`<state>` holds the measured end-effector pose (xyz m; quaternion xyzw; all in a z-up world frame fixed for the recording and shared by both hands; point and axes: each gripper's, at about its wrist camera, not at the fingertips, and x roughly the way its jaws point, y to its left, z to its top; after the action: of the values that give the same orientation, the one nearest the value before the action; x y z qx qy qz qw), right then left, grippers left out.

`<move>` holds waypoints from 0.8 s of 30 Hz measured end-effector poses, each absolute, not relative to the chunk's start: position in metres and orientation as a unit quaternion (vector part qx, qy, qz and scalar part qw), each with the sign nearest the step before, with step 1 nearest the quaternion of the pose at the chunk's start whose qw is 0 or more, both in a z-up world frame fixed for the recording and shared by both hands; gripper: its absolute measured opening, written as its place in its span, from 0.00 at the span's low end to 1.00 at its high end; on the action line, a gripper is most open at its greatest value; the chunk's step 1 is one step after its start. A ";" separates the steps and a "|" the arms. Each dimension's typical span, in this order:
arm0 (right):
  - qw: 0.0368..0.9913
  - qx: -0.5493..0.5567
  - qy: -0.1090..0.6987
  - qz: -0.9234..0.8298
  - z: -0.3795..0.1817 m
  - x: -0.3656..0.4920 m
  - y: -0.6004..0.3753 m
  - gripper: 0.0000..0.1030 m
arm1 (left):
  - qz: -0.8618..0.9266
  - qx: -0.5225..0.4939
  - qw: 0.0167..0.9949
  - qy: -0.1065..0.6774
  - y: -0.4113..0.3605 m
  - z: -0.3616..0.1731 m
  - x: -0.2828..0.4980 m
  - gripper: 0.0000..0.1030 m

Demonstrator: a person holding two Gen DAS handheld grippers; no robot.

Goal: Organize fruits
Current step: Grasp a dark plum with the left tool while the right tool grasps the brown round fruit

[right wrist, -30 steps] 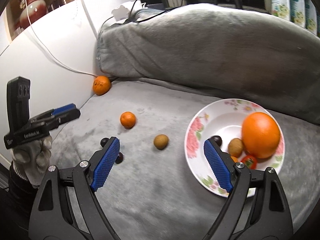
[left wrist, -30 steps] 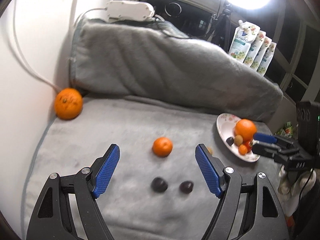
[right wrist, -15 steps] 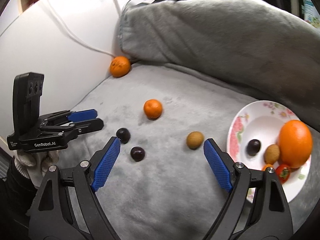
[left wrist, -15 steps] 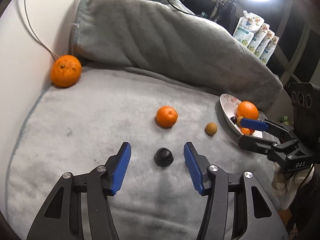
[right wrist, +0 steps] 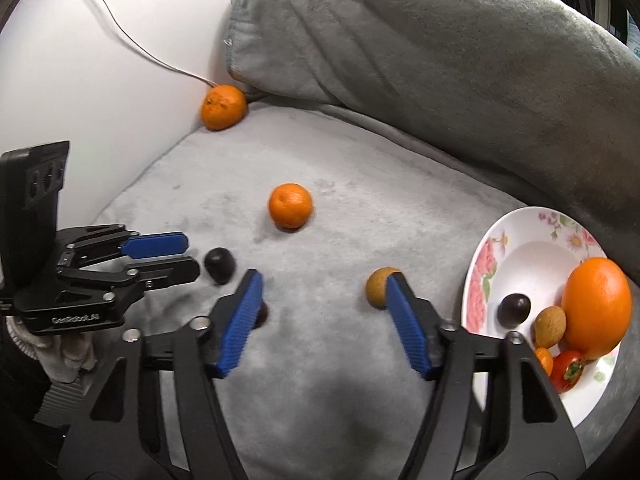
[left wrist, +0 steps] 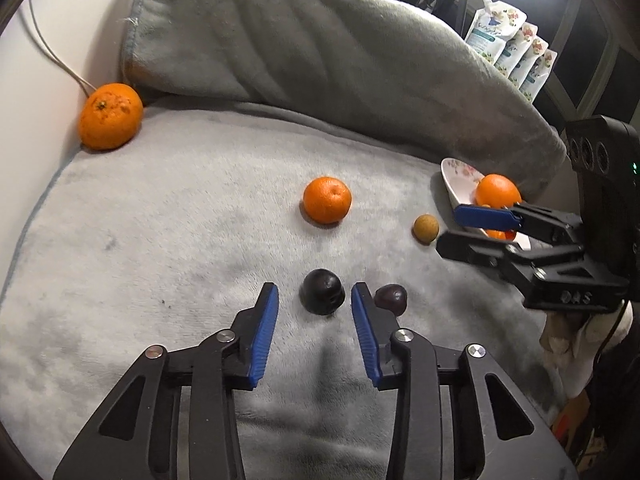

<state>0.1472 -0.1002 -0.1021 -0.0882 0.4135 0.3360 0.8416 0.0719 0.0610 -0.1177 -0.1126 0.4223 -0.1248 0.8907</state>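
Loose fruit lies on a grey blanket (left wrist: 160, 216). In the left wrist view a dark plum (left wrist: 322, 291) sits between the tips of my left gripper (left wrist: 315, 292); the jaws are closing and a gap still shows beside the plum. A second plum (left wrist: 391, 298) lies just right of the right finger. In the right wrist view my right gripper (right wrist: 324, 280) is closing with only blanket between its pads. A small brown fruit (right wrist: 376, 286) sits at its right fingertip, partly hidden by it. A floral plate (right wrist: 480, 272) at the right holds a large orange (right wrist: 596, 308) and smaller fruit.
A small orange (left wrist: 327, 200) lies mid-blanket, and a bigger one (left wrist: 110, 116) sits against the white wall at the back left. A rolled grey blanket (left wrist: 320, 52) rises along the back. The right gripper (left wrist: 448, 226) reaches in by the plate (left wrist: 452, 184).
Both grippers came down toward the blanket and their jaws narrowed. The left one closed in around the dark plum. The right one swung left from the plate to the brown fruit.
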 end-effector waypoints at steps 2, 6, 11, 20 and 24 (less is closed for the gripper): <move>0.841 -0.104 0.416 0.330 -0.105 0.153 -0.097 0.59 | -0.125 -0.109 0.890 0.425 0.060 -0.119 0.074 0.34; 0.839 -0.135 0.421 0.317 -0.110 0.161 -0.092 0.56 | -0.126 -0.101 0.889 0.428 0.058 -0.121 0.076 0.32; 0.830 -0.170 0.428 0.313 -0.119 0.169 -0.086 0.53 | -0.127 -0.095 0.887 0.433 0.056 -0.124 0.080 0.29; 0.819 -0.199 0.444 0.305 -0.133 0.182 -0.082 0.42 | -0.134 -0.082 0.884 0.441 0.051 -0.127 0.083 0.27; 0.817 -0.206 0.445 0.302 -0.137 0.181 -0.081 0.38 | -0.135 -0.079 0.883 0.443 0.049 -0.128 0.085 0.26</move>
<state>0.1806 -0.0812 -0.1366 -0.2059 0.4455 0.3023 0.8172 0.0846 0.0494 -0.1284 -0.0786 0.4427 -0.1346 0.8830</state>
